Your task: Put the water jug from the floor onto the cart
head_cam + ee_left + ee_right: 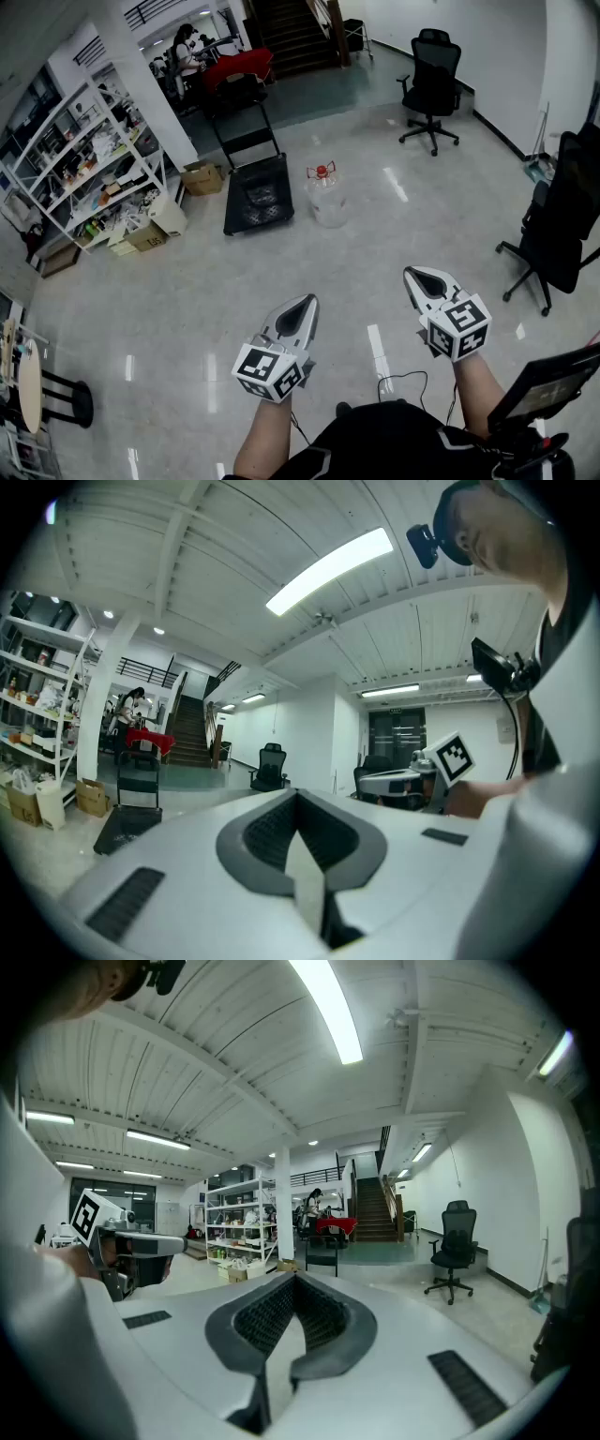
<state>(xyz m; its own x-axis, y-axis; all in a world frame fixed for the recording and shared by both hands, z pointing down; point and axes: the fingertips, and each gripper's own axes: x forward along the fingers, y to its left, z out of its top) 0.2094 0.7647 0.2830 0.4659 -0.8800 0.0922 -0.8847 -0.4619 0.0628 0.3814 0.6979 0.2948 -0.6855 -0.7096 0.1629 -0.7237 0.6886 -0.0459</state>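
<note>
The person is holding both grippers out in front of the body, above the pale glossy floor [187, 281]. The left gripper [302, 304] is pointing ahead and roughly level. Its two jaws are pressing together along their full length, and nothing is sitting between them. The right gripper [427, 277] is pointing ahead with its tip tilting slightly downward. Its jaws are likewise meeting with no gap, and they are gripping nothing. The two grippers are standing well apart from each other, side by side, each with its marker cube facing the head camera.

The water jug [325, 199] is standing upright on the floor, well ahead of both grippers. It is a clear jug with a red cap and red handle at its neck. It is resting just beside the right edge of the cart [258, 192], and whether it is touching the deck cannot be told. The cart is a flat black platform with an upright push handle at its far end, and its deck is carrying no load.

A black office chair [431, 80] is standing to the far right of the jug. A second black chair [562, 225] is standing at the right edge of the head view. White shelving [84, 169] is lining the left side, with cardboard boxes [202, 176] lying at its foot near the cart.
</note>
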